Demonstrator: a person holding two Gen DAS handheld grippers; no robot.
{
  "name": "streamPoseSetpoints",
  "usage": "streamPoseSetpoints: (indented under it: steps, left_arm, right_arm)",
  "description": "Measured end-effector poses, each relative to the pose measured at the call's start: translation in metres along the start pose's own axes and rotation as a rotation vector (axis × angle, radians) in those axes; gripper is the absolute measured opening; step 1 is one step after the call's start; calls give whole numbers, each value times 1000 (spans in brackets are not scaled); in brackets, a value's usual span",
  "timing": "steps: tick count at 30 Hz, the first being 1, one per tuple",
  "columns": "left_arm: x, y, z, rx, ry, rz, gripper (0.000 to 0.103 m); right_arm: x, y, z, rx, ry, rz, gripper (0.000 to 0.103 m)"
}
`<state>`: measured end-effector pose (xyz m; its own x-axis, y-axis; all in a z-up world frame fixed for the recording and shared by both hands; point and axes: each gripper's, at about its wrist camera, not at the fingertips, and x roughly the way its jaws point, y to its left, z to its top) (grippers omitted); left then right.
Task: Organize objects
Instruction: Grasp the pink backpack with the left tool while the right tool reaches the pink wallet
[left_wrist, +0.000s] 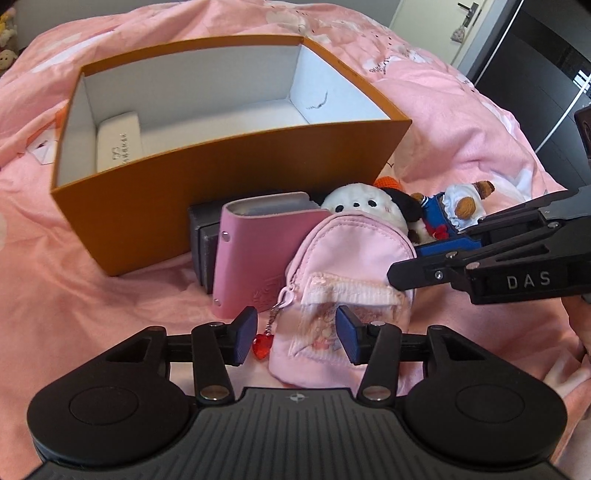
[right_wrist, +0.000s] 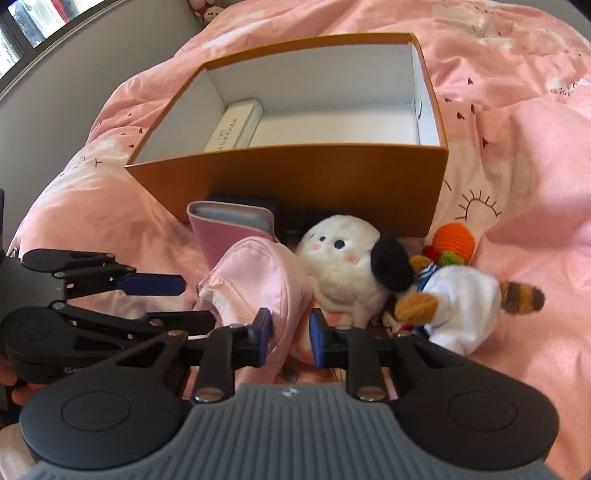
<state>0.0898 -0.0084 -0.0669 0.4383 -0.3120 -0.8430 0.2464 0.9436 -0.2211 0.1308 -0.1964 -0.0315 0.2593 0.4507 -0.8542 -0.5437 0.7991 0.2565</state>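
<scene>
The left gripper (left_wrist: 297, 334) stands spread around the pink mini backpack's (left_wrist: 343, 266) lower front, pads apart from it. The right gripper (right_wrist: 290, 330) is narrowly parted at the backpack's edge; contact unclear. The orange box (left_wrist: 229, 184), upper frame, hides the dark case (left_wrist: 201, 240) behind the pink wallet (left_wrist: 255, 254).

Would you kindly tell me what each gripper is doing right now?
Left gripper: open, jaws around the small pink fabric backpack, not pressing.
Right gripper: cannot tell; narrow gap beside the backpack.
</scene>
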Motion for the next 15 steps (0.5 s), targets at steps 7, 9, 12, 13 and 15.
streamPoseSetpoints:
  steps: [7, 9, 12, 13, 15]
  left_arm:
    - [17, -1, 4, 9, 20, -47, 57]
    - [21, 0, 4, -3, 22, -62, 58]
    - [24, 1, 2, -9, 21, -89, 57]
    - [24, 1, 1, -7, 20, -92, 53]
    - [21, 0, 1, -1, 11, -102, 45]
  right_arm:
    - [9, -2, 2, -12, 12, -6, 19]
    - [12, -2, 2, -16, 17, -20, 19]
    - [14, -1, 2, -19, 21, -30, 19]
    - [14, -1, 2, -18, 22, -32, 19]
    - [15, -2, 2, -13, 24, -30, 19]
